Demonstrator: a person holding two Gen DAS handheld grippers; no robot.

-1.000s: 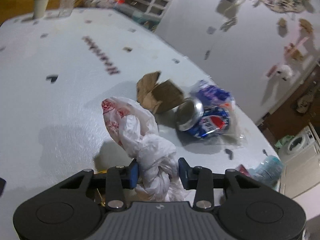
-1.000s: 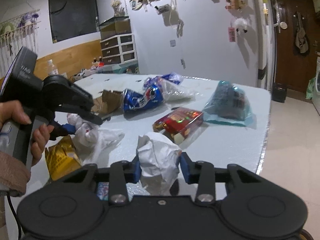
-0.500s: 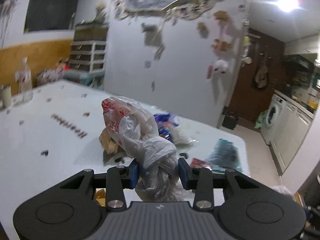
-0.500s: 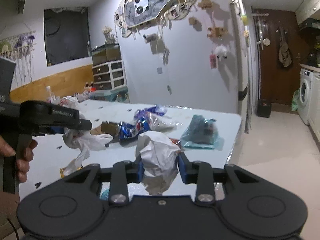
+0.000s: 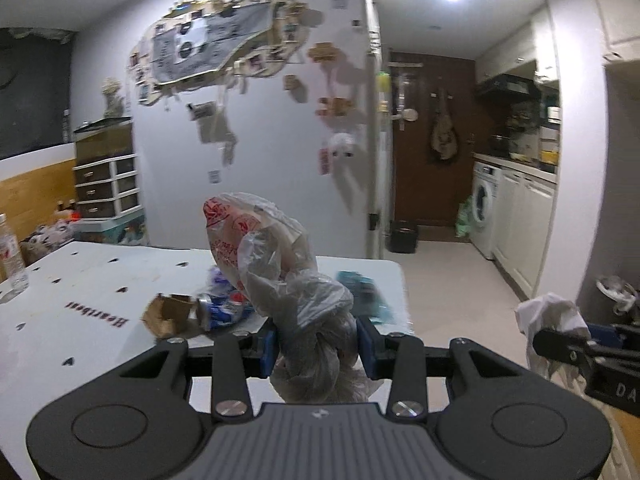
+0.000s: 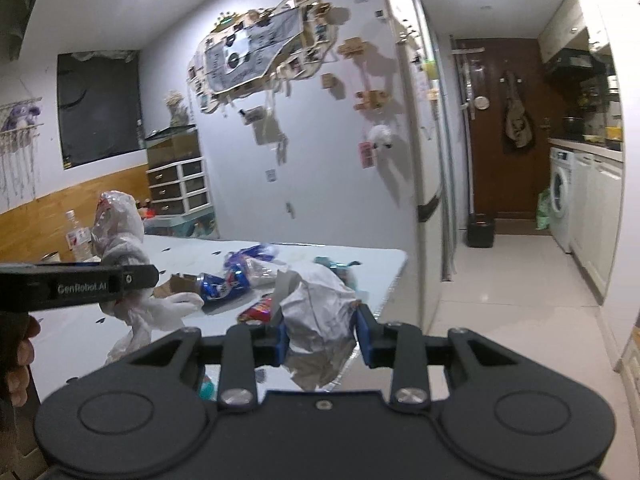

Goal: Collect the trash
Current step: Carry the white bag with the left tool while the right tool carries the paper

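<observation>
Left gripper (image 5: 316, 346): your jaws are clamped on the knotted plastic bag (image 5: 280, 276). One second ago this bag lay on the table; now you hold it in the air, and its printed top stands up above the blue pads.

Right gripper (image 6: 320, 330): your jaws are pressed together on the crumpled paper (image 6: 320, 300). It also was on the table a second ago and is now lifted, in front of the table's near corner.

Change of view: both cameras looked down at the table before; now they look level into the room, toward the brown door (image 5: 430, 136) and the washing machine (image 5: 484, 204). You have raised and turned both grippers.

Left on the table (image 6: 80, 328): the blue can (image 6: 218, 282), the torn cardboard (image 5: 168, 314), a red shiny wrapper (image 6: 258, 308) and a teal packet (image 5: 362, 290).

Meaning for the task: I judge that two pieces are picked and the carrying step has begun. Several pieces wait for a next trip.

Bin: a container with a white liner (image 5: 614, 290) shows at the right edge of the left view, but I cannot tell for sure that it is the bin.

Risk: the bag hangs loose below your pads; it may slip if you swing fast.
</observation>
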